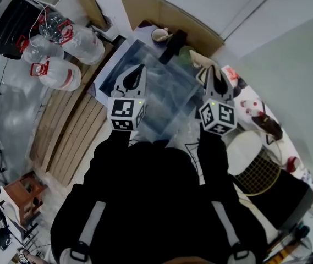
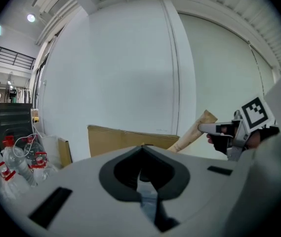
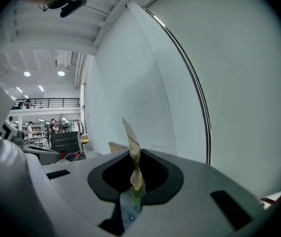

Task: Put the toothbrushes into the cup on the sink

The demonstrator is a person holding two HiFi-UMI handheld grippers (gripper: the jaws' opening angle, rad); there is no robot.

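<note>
Pinching a slim tan-and-green toothbrush (image 3: pixel 133 154), right gripper (image 1: pixel 215 73) fingers hold it above the sink (image 1: pixel 162 100). Left gripper (image 1: pixel 139 70) fingers pressed together, empty. Cup (image 1: pixel 159 35) at far end.

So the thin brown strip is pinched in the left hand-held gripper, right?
No, it's the other side. The thin brown strip is pinched in the right hand-held gripper, as the right gripper view shows. The left hand-held gripper has its jaws together with nothing between them, as the left gripper view shows.
</note>
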